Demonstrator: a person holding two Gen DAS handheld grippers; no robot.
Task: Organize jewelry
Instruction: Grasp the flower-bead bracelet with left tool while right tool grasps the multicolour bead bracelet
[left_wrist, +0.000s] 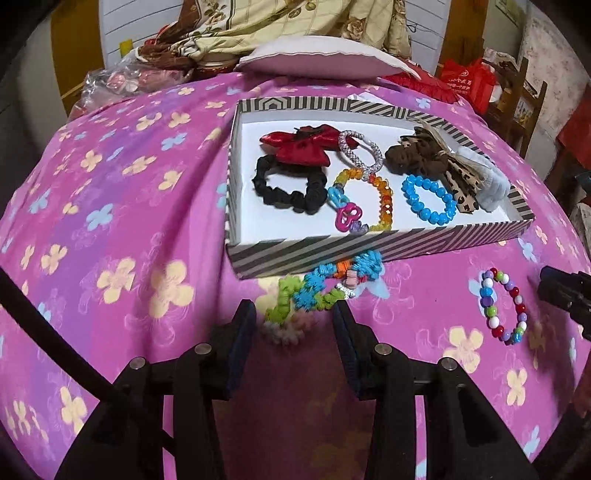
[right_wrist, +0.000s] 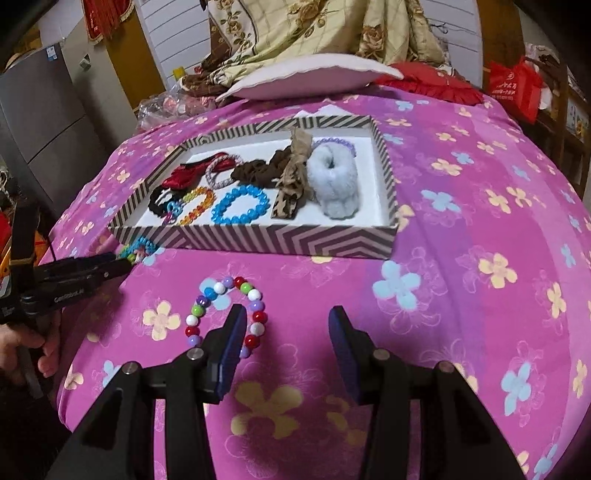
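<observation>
A striped box (left_wrist: 314, 254) (right_wrist: 280, 242) on the pink bed holds a red bow (left_wrist: 299, 146), a black scrunchie (left_wrist: 291, 188), an orange bead bracelet (left_wrist: 380, 195), a blue bead bracelet (left_wrist: 430, 199) (right_wrist: 240, 205), a brown scrunchie (left_wrist: 410, 155) and a fluffy grey-blue band (right_wrist: 334, 177). A blue-green-orange hair tie (left_wrist: 321, 286) (right_wrist: 136, 249) lies against the box's near wall. My left gripper (left_wrist: 293, 314) is open just before it. A multicoloured bead bracelet (left_wrist: 504, 306) (right_wrist: 225, 314) lies on the cover. My right gripper (right_wrist: 286, 319) is open, its left finger over that bracelet.
A white pillow (left_wrist: 325, 59) and a folded floral quilt (left_wrist: 295, 18) lie behind the box. A red bag (right_wrist: 517, 88) stands at the far right, a grey cabinet (right_wrist: 37, 122) at the left. The flowered pink cover (right_wrist: 461, 258) spreads right of the box.
</observation>
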